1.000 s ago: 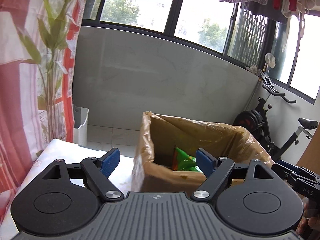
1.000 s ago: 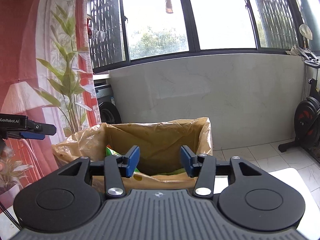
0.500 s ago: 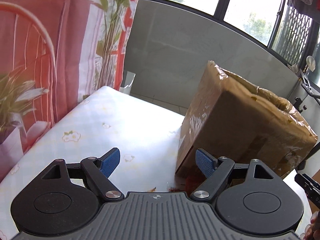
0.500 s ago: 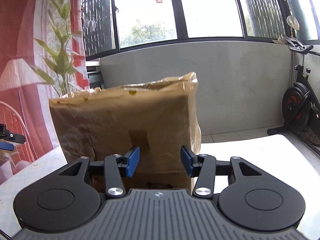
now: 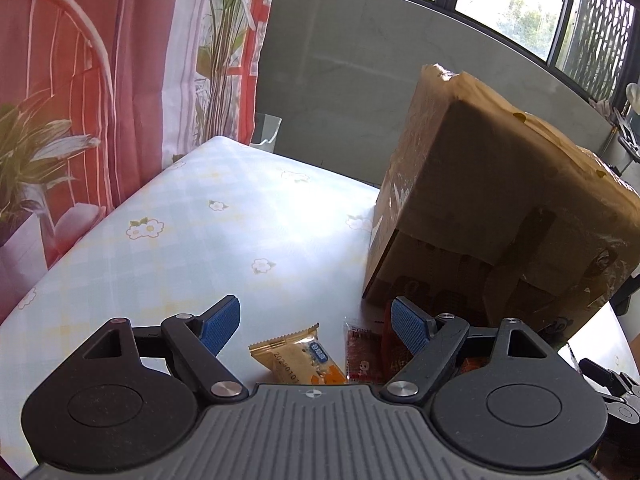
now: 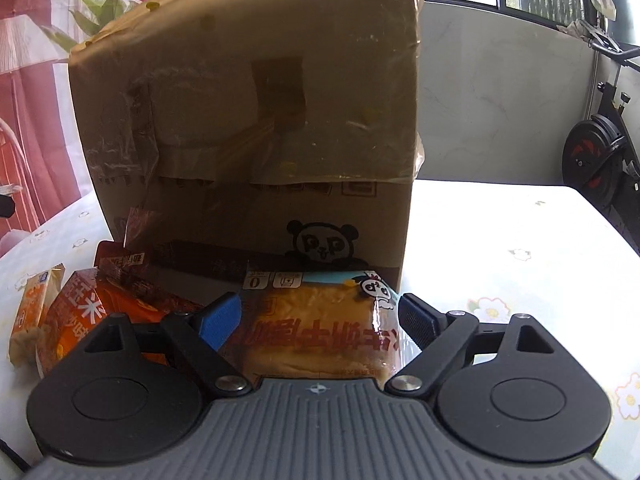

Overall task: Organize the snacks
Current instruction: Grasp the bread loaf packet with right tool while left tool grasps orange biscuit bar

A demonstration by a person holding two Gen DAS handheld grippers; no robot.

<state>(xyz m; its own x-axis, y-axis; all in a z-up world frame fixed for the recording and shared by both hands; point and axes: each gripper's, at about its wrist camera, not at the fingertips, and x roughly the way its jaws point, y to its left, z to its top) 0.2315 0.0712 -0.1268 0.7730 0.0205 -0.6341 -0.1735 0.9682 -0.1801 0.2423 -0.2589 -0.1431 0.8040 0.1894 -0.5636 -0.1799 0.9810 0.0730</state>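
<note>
Left gripper (image 5: 316, 322): fingers spread wide, nothing between the pads. It hovers low over the counter (image 5: 192, 240), which carries a pale checked cloth with small flowers. Directly under the gap lies a yellow packet (image 5: 294, 358), flat on the cloth. Just right of it lies a small red sachet (image 5: 362, 354), and the right blue pad partly covers a further red wrapper whose edges cannot be made out.

Right gripper (image 6: 320, 320): fingers spread wide, not touching anything. Below the gap lies a bread packet (image 6: 316, 328) with orange lettering and a cartoon figure at its far right corner; it is wider than most of the gap, and whether the pads clear its sides cannot be told. To its left lie an orange bag (image 6: 84, 312) and, leaning on it, a dark red packet (image 6: 120, 260). The yellow packet (image 6: 34, 308) sits at the far left of this group, touching the orange bag.

Box (image 6: 248, 120): a brown cardboard carton stands on the counter just behind the snacks, wrapped in part with clear tape, a panda mark printed low on its front. The bread packet's far edge is at or against the box base. In the left wrist view the box (image 5: 492, 200) stands to the right of the gripper, near its right finger.

Background: a red curtain (image 5: 80, 80) and a grey wall (image 5: 352, 80).
</note>
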